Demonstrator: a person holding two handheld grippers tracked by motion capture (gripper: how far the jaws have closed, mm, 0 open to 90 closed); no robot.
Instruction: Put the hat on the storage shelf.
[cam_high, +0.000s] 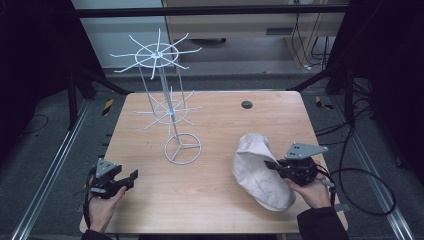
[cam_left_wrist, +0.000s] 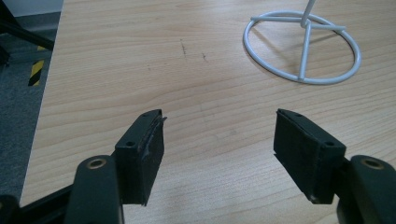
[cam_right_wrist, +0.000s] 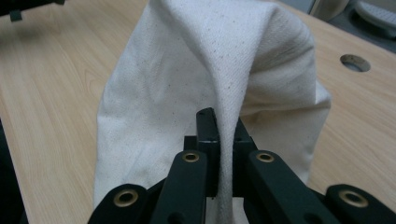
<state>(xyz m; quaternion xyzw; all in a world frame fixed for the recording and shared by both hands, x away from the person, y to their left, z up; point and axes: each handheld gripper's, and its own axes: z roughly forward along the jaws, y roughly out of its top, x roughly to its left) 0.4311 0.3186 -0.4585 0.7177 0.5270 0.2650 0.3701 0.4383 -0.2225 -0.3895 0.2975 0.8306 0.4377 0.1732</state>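
We see the right gripper (cam_right_wrist: 219, 135) pinching a fold of the white hat (cam_right_wrist: 205, 79); the left gripper (cam_left_wrist: 219, 140) gapes over bare table (cam_left_wrist: 140, 60).

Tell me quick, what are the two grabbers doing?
Left gripper: open, holding nothing, over the table.
Right gripper: shut on a fold of the cloth.
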